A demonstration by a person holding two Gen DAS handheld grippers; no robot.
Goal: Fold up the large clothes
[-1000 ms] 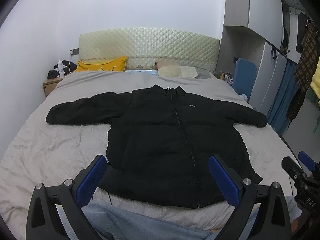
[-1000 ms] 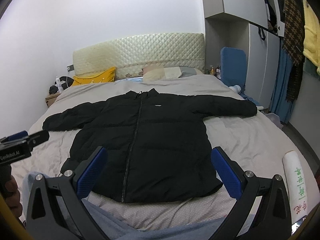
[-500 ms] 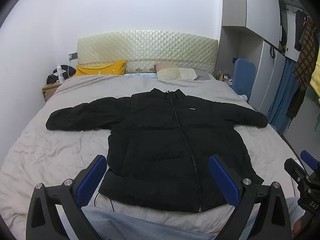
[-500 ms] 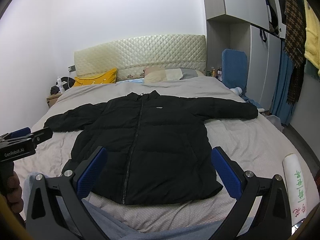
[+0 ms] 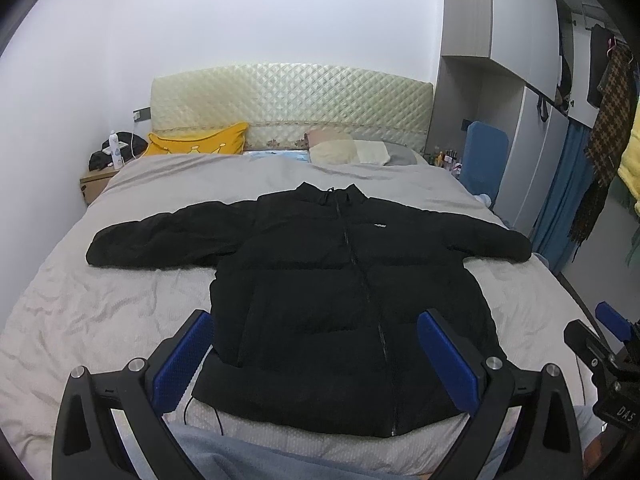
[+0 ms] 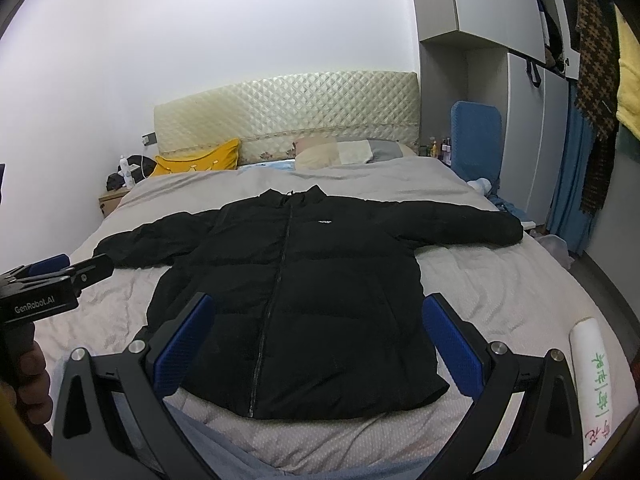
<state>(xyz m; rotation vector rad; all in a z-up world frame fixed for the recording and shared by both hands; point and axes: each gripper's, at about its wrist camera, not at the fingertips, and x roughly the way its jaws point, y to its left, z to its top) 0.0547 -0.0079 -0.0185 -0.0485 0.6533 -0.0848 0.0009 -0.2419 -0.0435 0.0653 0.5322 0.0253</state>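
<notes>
A black puffer jacket (image 5: pixel 340 296) lies flat and zipped, front up, on the grey bed (image 5: pixel 100 312), with both sleeves spread out to the sides. It also shows in the right wrist view (image 6: pixel 292 304). My left gripper (image 5: pixel 316 356) is open and empty, held above the jacket's hem at the foot of the bed. My right gripper (image 6: pixel 318 344) is open and empty, also above the hem. Each gripper shows at the edge of the other's view.
Pillows, one of them yellow (image 5: pixel 196 145), lie by the quilted headboard (image 5: pixel 288 108). A nightstand (image 5: pixel 96 182) stands at the far left. Wardrobes and hanging clothes (image 6: pixel 592 112) line the right wall. A white roll (image 6: pixel 598 388) lies at the bed's near right corner.
Both grippers have risen and tilted slightly, so the jacket sits a little lower in both views. The jacket has not moved and both grippers stay open.
</notes>
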